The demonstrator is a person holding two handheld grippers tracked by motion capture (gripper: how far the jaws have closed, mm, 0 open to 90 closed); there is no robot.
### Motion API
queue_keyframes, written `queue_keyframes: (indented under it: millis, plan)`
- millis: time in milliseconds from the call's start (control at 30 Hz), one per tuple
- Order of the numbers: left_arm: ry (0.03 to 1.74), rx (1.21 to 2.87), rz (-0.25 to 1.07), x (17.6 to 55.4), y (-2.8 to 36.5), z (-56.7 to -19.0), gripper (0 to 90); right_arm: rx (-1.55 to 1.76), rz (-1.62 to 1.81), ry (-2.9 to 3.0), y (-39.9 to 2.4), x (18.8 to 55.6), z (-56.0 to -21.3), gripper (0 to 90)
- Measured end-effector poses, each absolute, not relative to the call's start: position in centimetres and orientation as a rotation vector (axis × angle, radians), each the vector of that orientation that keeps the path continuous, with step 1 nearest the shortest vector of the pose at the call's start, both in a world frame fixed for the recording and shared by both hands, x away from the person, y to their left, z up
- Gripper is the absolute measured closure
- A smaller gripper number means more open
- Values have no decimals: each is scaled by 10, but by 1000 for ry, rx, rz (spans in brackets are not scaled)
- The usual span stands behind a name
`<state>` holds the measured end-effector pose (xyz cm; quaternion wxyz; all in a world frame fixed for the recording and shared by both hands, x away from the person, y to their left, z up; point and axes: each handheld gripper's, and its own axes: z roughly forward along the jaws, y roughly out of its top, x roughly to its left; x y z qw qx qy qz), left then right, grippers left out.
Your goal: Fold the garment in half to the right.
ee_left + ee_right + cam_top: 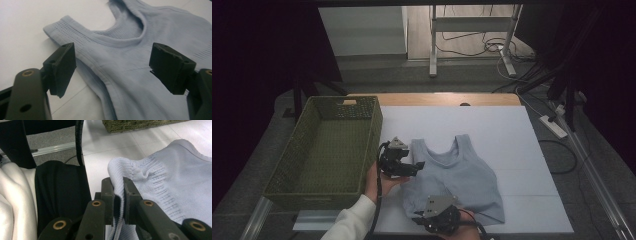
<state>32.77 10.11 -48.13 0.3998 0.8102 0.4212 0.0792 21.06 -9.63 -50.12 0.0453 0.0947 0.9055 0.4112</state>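
Tank top (459,172), pale blue and ribbed, is your landmark: it lies flat near the middle of the white worktop (512,135), its straps pointing away from you and its hem toward you, so its long axis runs from the near edge to the far edge. No brand, label or writing can be read on it, and the faint marks woven into the hem band in the right gripper view are too small to make out.

Worktop first, as the largest thing: to the right of the tank top it lies bare and white out to its edge, and beyond the straps it is bare up to the wooden strip at the far side. The hem lies close to the near edge.

Left of the tank top stands the green woven basket (329,150), open at the top, its near-right wall close to your left hand.

Your left tongs (414,166) hang just beside the tank top's left strap with the jaws wide apart, the strap and armhole edge between them and no pad pressing on the cloth. Your right tongs (118,195) are clamped on the tank top's hem at its near-left corner, the ribbed band pinched and folded up between the jaws.
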Motion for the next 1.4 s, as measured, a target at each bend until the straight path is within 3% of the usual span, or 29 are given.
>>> queue_keyframes:
  millis: [1400]
  plan:
    - [1208,2142,223,371,97,-520,265,286,1257,2772,-96,210,-503,809]
